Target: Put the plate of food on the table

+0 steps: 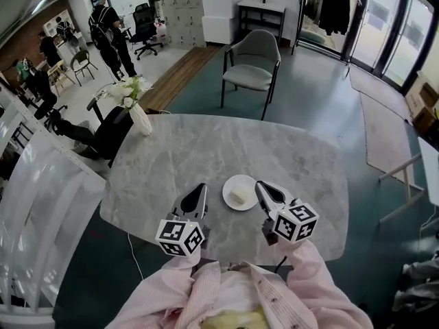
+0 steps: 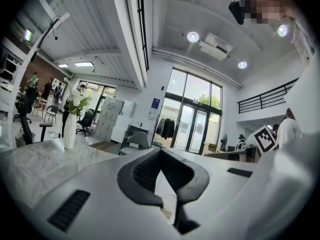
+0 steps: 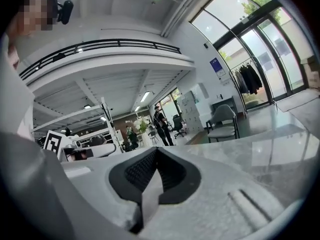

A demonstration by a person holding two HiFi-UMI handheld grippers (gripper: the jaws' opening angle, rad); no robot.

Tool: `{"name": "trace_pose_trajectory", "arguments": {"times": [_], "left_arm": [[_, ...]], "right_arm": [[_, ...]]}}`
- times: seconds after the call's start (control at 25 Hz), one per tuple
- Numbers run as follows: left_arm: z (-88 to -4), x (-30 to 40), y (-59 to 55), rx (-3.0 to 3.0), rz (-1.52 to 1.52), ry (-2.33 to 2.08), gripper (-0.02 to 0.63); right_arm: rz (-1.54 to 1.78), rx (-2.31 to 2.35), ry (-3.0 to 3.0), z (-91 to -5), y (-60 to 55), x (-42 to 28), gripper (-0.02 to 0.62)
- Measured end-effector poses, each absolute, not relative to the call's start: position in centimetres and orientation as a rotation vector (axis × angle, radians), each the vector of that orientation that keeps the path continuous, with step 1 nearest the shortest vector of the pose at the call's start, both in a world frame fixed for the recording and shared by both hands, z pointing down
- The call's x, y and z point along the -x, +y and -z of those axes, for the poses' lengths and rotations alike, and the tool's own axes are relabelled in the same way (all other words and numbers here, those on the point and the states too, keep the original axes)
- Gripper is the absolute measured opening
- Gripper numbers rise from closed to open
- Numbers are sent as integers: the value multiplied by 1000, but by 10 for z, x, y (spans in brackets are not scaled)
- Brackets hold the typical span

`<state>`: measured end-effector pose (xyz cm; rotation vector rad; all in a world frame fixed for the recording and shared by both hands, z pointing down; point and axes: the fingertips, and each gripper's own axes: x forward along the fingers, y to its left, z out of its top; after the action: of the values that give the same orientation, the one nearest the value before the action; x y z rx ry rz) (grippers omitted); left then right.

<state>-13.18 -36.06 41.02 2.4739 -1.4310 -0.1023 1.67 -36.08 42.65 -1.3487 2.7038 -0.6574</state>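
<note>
A small white plate (image 1: 240,192) with a pale piece of food on it rests on the grey marble table (image 1: 206,149), near the front edge. My left gripper (image 1: 200,188) hangs just left of the plate and my right gripper (image 1: 261,186) just right of it, both above the tabletop and apart from the plate. Each has its jaws drawn together with nothing between them. In the left gripper view my left gripper (image 2: 161,156) points level across the table, and in the right gripper view my right gripper (image 3: 156,154) does the same. Neither of those views shows the plate.
A white vase of white flowers (image 1: 137,108) stands at the table's far left edge. A grey chair (image 1: 252,64) sits beyond the far side. People (image 1: 110,36) stand far off at the left. A white railing (image 1: 41,204) runs along the left.
</note>
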Motion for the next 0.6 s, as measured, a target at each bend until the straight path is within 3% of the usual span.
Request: {"name": "trace_pose_trajectory", "arguments": {"times": [0.6], "left_arm": [[-379, 150, -360, -2527, 122, -1566, -8]], "right_arm": [[506, 1422, 2596, -398, -367, -46, 5]]}}
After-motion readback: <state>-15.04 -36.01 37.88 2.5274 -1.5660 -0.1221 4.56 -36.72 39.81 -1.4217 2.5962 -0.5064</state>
